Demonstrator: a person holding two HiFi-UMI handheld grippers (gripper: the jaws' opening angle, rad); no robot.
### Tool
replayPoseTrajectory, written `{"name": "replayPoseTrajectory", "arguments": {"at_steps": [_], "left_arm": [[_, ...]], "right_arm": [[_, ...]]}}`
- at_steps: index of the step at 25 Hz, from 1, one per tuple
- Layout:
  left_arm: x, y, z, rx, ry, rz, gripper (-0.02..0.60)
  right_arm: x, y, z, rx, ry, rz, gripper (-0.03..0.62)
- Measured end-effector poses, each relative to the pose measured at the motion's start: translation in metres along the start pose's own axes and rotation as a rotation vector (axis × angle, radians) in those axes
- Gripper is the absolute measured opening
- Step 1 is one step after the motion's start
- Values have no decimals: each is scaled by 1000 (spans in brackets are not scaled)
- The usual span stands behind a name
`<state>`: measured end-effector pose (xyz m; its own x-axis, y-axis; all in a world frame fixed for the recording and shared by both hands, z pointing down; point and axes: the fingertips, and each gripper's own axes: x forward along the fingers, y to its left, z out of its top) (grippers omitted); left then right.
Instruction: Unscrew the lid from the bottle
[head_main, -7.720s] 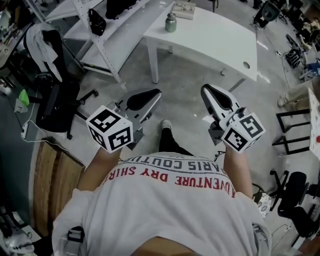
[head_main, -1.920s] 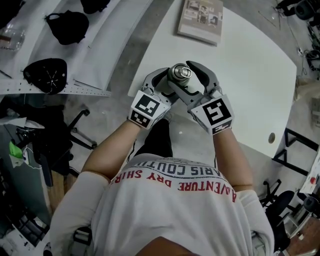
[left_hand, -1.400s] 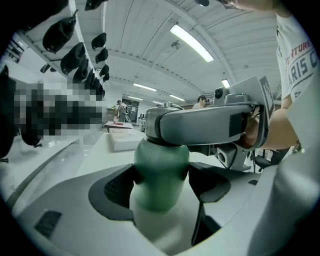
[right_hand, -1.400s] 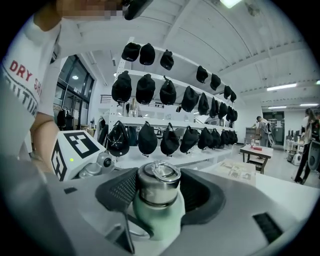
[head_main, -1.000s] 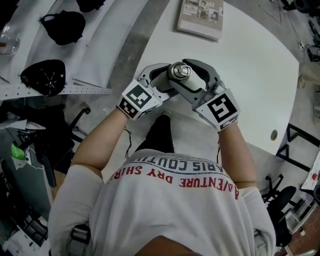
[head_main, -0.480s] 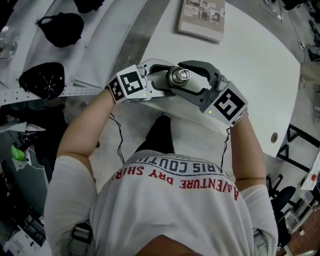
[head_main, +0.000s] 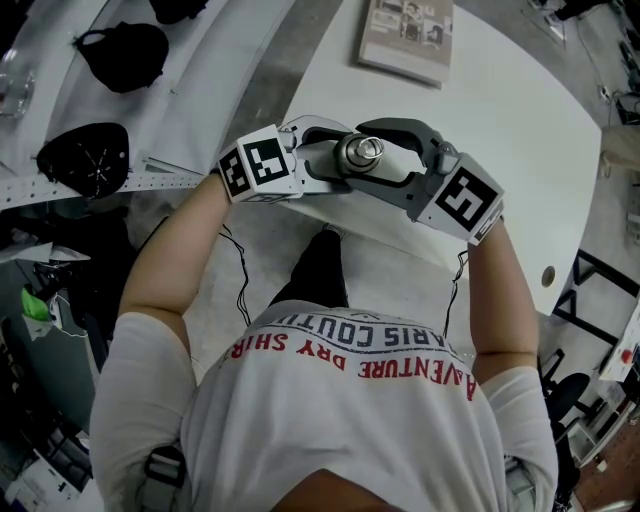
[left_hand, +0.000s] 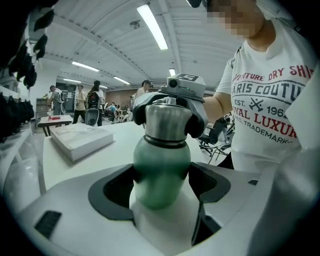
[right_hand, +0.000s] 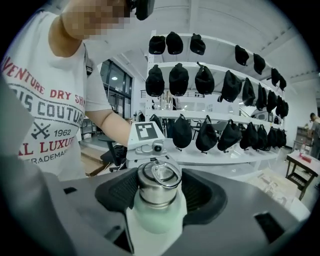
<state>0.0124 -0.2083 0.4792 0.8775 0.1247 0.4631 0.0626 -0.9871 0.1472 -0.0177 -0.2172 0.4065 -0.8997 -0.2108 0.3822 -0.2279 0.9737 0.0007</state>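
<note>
- My left gripper (left_hand: 161, 187) is clamped on the green bottle (left_hand: 161, 160) body, bracing it upright near the white table (head_main: 480, 90) edge.
- My right gripper (right_hand: 157, 192) looks closed around the steel lid (right_hand: 156, 180), pads on both sides, placed to twist it.
- Lid still seated; contents hidden, can't tell if anything's inside.

White T-shirt (head_main: 350, 430), red lettering (head_main: 300, 345), white left gripper (head_main: 338, 158), grey right gripper (head_main: 374, 156), marker cubes (head_main: 262, 165)

Left gripper (head_main: 328, 158) & right gripper (head_main: 382, 160) swung outward round bottle (left_hand: 161, 170) in last sec; lid (head_main: 360, 152) prob. turned.
</note>
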Motion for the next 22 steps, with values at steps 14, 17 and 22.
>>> {"name": "replayPoseTrajectory", "arguments": {"at_steps": [14, 17, 22], "left_arm": [[4, -3, 3, -194, -79, 389, 354], [4, -4, 2, -240, -101, 477, 354], [6, -4, 2, -294, -122, 596, 354]], "right_arm": [[-19, -2, -2, 111, -80, -336, 305], [-20, -3, -4, 136, -91, -382, 304], [-18, -1, -7, 164, -91, -424, 304]]}}
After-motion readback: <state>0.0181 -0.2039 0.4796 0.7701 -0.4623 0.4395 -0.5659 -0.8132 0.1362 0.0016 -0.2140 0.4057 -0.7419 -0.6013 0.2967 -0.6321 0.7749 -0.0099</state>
